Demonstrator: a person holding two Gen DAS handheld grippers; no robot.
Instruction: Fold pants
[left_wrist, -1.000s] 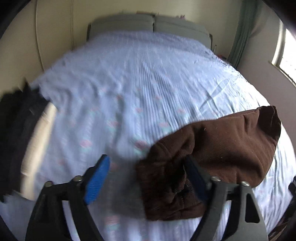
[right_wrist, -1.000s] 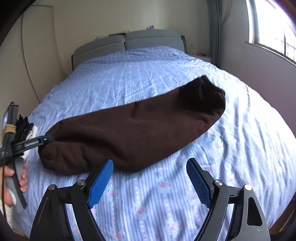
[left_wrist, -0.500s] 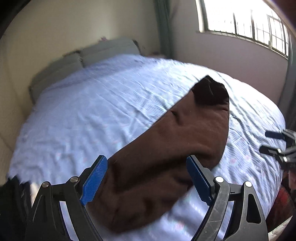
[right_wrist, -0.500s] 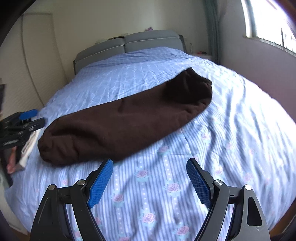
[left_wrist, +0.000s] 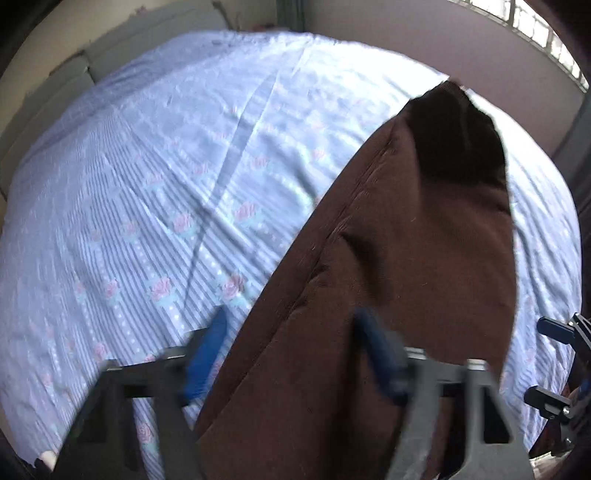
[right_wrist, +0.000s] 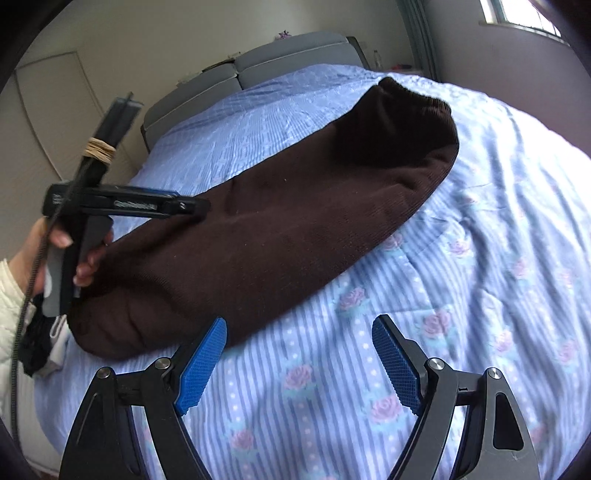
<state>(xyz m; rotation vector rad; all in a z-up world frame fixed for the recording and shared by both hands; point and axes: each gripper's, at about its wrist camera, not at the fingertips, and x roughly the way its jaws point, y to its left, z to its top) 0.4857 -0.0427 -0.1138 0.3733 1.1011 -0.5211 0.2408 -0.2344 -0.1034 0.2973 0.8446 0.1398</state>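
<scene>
Bedding covers nearly everything: a pale blue striped bedspread printed with pink roses lies over a wide bed, creased in long shallow folds. A grey padded headboard in two sections closes the bed's far edge against a cream wall, a pale cupboard door stands past the bed's left edge, and a bright window with a grey-green curtain lies past the right edge.

The dark brown knitted pants, folded lengthwise into one long band, run diagonally across the bed from the near left edge toward the far right, with the gathered waistband end farthest from the cameras. They rest flat on the bedspread.

The left tool, black with blue ribbed pads, sits at the near left end of the pants; brown cloth fills the gap between its fingers, and motion blur leaves it unclear whether they have closed on it. In the right wrist view it reaches over that end, gripped by a bare hand.

The right tool hovers over bare bedspread by the near edge, fingers spread wide, holding nothing, its left pad just beside the pants' long side.
</scene>
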